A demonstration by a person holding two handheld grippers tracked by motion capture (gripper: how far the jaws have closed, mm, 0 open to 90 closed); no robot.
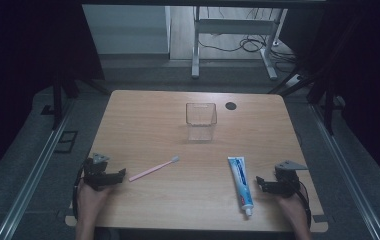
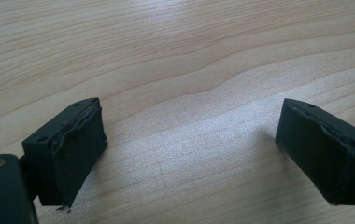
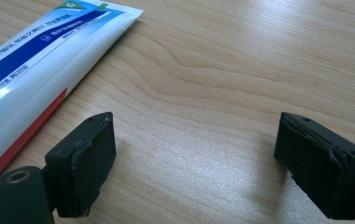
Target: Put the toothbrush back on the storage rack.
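Left gripper (image 1: 119,174): my fingers (image 2: 73,154) spread, empty, low over bare worktop (image 1: 143,120); a neutral ready pose, I judge.
Right gripper (image 1: 260,181): fingers (image 3: 84,163) likewise spread, gripping nothing.
Toothpaste tube (image 1: 241,184): flat, just beside my right gripper, cap toward the near edge.
Toothbrush (image 1: 154,168): pink, lying aslant near my left gripper; open room all round.
Clear cup (image 1: 201,120): upright, far centre, well apart from both; probably the holder.
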